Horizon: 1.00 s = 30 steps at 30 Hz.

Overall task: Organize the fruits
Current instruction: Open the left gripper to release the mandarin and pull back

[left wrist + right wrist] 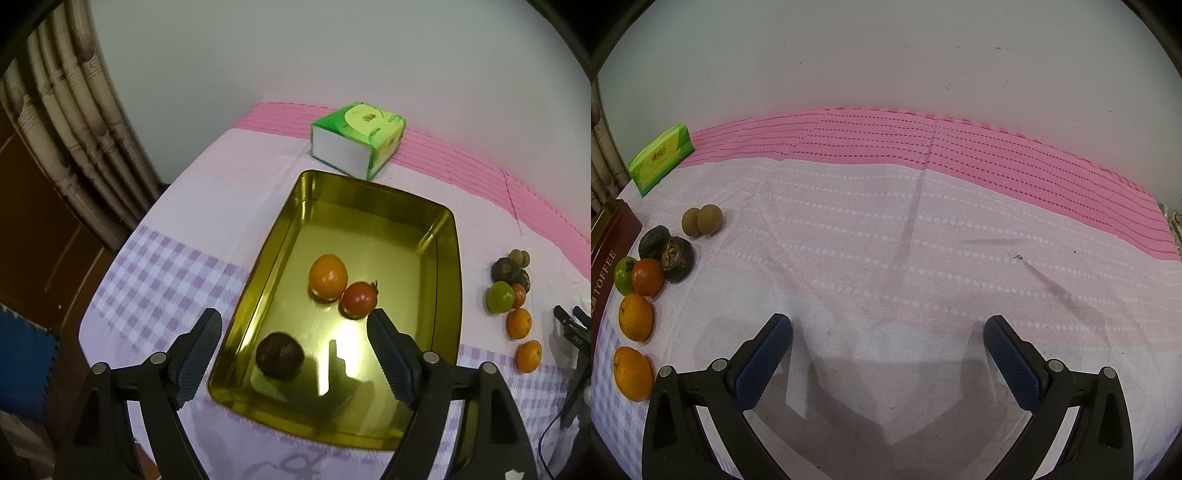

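1. The left gripper [295,321] hung above the near end of the gold tin tray [448,258], its jaws spread apart with nothing between the pads
2. Below that gap, near the tray's front left corner, lay a dark round fruit [280,355], clear of both fingers
3. Further back in the tray an orange [328,277] and a red tomato [359,300] sat touching each other, the tomato to the right and slightly nearer
4. The right finger [391,358] of the left gripper overlapped the tomato's lower right edge in the left wrist view; whether it touched cannot be told
5. The tray stood on a tablecloth [166,266], checked purple and white at the near side and pink at the far side
6. A green tissue pack [358,138] lay just behind the tray's far end
7. The right gripper [888,325] was wide open and empty, over bare cloth
8. To its left a cluster of loose fruit lay beside the tray's outer wall: two oranges [636,316], a small red fruit [647,277], a green fruit [622,274], two dark fruits [676,258] and two small brown round ones [709,218]
9. The red and green fruits touched each other, and the two brown ones also touched
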Available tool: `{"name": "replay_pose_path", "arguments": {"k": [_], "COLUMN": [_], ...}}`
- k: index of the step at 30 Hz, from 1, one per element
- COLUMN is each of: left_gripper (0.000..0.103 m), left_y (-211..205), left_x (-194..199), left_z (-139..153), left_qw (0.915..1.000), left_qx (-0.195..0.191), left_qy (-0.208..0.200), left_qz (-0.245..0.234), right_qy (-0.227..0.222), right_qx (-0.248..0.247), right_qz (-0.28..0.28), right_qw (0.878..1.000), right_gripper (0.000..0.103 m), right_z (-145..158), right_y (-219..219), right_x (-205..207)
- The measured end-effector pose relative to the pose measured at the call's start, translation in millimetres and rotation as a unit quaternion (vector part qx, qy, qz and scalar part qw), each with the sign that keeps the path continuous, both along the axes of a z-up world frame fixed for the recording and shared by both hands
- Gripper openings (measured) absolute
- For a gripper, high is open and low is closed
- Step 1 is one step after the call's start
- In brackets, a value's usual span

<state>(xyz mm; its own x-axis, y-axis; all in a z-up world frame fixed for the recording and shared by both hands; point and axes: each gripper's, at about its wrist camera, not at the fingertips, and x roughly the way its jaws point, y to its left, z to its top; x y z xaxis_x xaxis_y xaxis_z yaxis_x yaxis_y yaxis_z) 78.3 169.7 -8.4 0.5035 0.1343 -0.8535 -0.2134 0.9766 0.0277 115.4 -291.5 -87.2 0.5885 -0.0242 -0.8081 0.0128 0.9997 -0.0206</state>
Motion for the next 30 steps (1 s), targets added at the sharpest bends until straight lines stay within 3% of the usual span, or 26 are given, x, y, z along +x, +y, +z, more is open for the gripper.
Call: {"name": "replay_pose_path", "arguments": {"k": [15, 18, 23, 30], "left_gripper": [0.09, 0.09, 0.09, 0.09], "left_y": [12.8, 15.8, 20.4, 26.3], "left_x": [-42.5, -49.7, -56.6, -58.0], "left_z": [4.1, 2.6, 4.7, 3.0], "left_qw": [0.9992, 0.999, 0.9985, 0.9975], "left_qx": [0.014, 0.008, 0.0, -0.008], "left_qy": [-0.001, -0.001, -0.007, -0.01], "left_qz": [0.038, 0.044, 0.055, 0.069], "right_qy": [0.008, 0.032, 0.021, 0.042], "right_qx": [0.001, 0.003, 0.002, 0.004], "right_qz": [-0.006, -0.022, -0.04, -0.063], "right_qw": [1.0, 0.999, 0.999, 0.997], "right_gripper": [0.103, 0.103, 0.103, 0.103], "right_z": [-0.1, 0.7, -0.7, 0.4], "right_y": [1.1, 1.9, 2.7, 3.7], "right_x": [2.7, 8.4, 8.6, 8.5]}}
